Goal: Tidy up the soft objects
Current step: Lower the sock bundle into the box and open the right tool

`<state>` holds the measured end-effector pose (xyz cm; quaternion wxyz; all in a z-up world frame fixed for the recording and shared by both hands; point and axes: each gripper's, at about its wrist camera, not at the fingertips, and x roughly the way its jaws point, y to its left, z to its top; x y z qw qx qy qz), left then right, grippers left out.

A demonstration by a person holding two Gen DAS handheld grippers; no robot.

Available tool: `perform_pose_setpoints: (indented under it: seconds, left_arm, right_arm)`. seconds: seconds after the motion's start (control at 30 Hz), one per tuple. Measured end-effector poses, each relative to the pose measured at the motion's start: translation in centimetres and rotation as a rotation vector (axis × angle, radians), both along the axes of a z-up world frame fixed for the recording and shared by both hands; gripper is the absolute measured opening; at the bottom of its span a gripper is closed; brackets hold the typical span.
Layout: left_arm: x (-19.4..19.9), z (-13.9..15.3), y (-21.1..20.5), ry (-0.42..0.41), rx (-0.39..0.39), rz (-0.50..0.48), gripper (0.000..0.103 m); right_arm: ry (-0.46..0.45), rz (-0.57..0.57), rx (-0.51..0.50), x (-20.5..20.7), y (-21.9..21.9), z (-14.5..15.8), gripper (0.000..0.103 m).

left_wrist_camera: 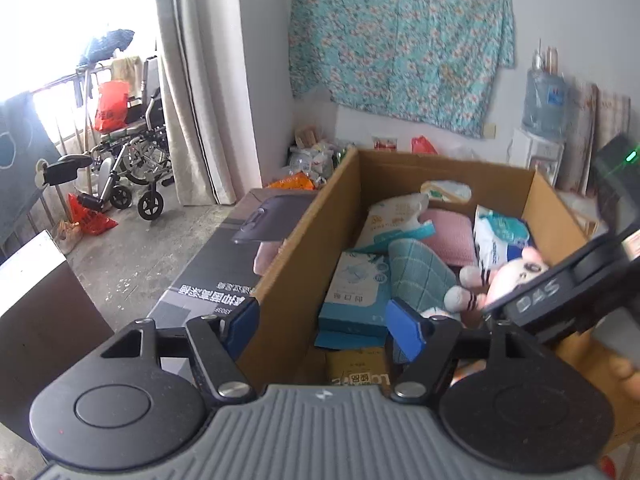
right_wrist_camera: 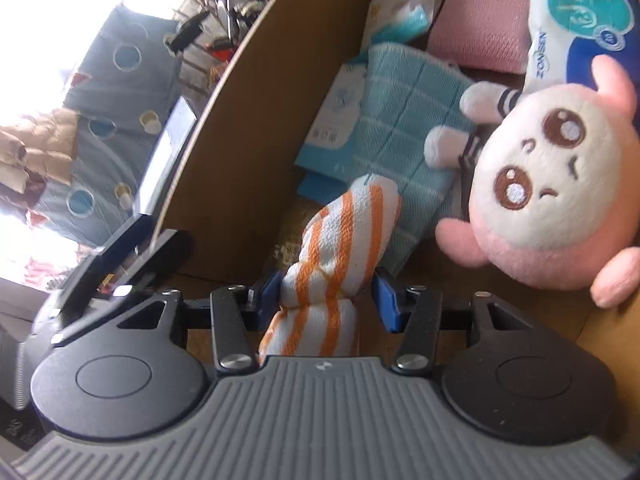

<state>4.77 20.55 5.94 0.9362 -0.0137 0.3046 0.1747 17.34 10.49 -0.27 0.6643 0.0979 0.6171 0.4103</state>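
Note:
An open cardboard box (left_wrist_camera: 304,240) holds soft goods: a pink plush toy (right_wrist_camera: 552,184), a folded teal towel (right_wrist_camera: 404,120), a pink towel (right_wrist_camera: 480,20) and tissue packs (right_wrist_camera: 580,20). My right gripper (right_wrist_camera: 328,298) hangs inside the box, shut on a rolled orange-and-white striped cloth (right_wrist_camera: 344,232) that sticks out ahead of the pads, just left of the plush toy. My left gripper (left_wrist_camera: 324,324) is open and holds nothing. It straddles the box's near left wall, with one finger outside and one inside. The right gripper's black body (left_wrist_camera: 560,292) shows at the box's right side.
A long black carton (left_wrist_camera: 224,264) lies against the box's left side. Dark furniture (left_wrist_camera: 40,320) stands at near left. A wheelchair (left_wrist_camera: 132,160) is on the balcony behind a curtain (left_wrist_camera: 200,80). A water dispenser (left_wrist_camera: 544,104) and a floral cloth (left_wrist_camera: 400,40) are at the back wall.

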Motion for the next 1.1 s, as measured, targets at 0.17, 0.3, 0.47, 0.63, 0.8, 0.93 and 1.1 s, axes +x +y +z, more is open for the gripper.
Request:
perform_pose_setpoints:
  seconds: [0.17,0.3,0.47,0.63,0.8,0.93,1.1]
  left_arm:
    - [-1.6,1.5,0.3,-0.057,-0.022,0.001,0.076]
    - [-2.5,2.0,0.5,-0.085,-0.034,0.015,0.076]
    - [-3.1,1.9,0.3,-0.085,-0.042,0.009,0.076]
    - [-3.8,2.0,-0.2,-0.089,-0.052,-0.002,0.079]
    - [-4.5,2.5,-0.9,-0.108,-0.059,-0.018,0.082]
    - [-5.4,2.8,-2.3,-0.13,-0.074,-0.036,0.086]
    - [-6.1,2.7,-5.6,-0.145,-0.101,-0.141,0.094]
  right_arm:
    - [0.034,0.043,-0.058,0.2,2.3,-0.7,0.05]
    - [0.019,0.059,-0.085,0.0,3.9,-0.5,0.05]
    - [0.041,0.059,-0.074,-0.2,4.8,-1.4,0.05]
    - [0.019,0.046,-0.072,-0.3,4.4,-0.8,0.066]
    - [-0.024,0.029,0.021,-0.3,1.5,1.7,0.073]
    - [-0.052,-0.008,0.163,-1.1,-3.1,3.5,0.078]
    - [-0.143,-0.062,0.402,-5.2,-10.7,5.9,0.085]
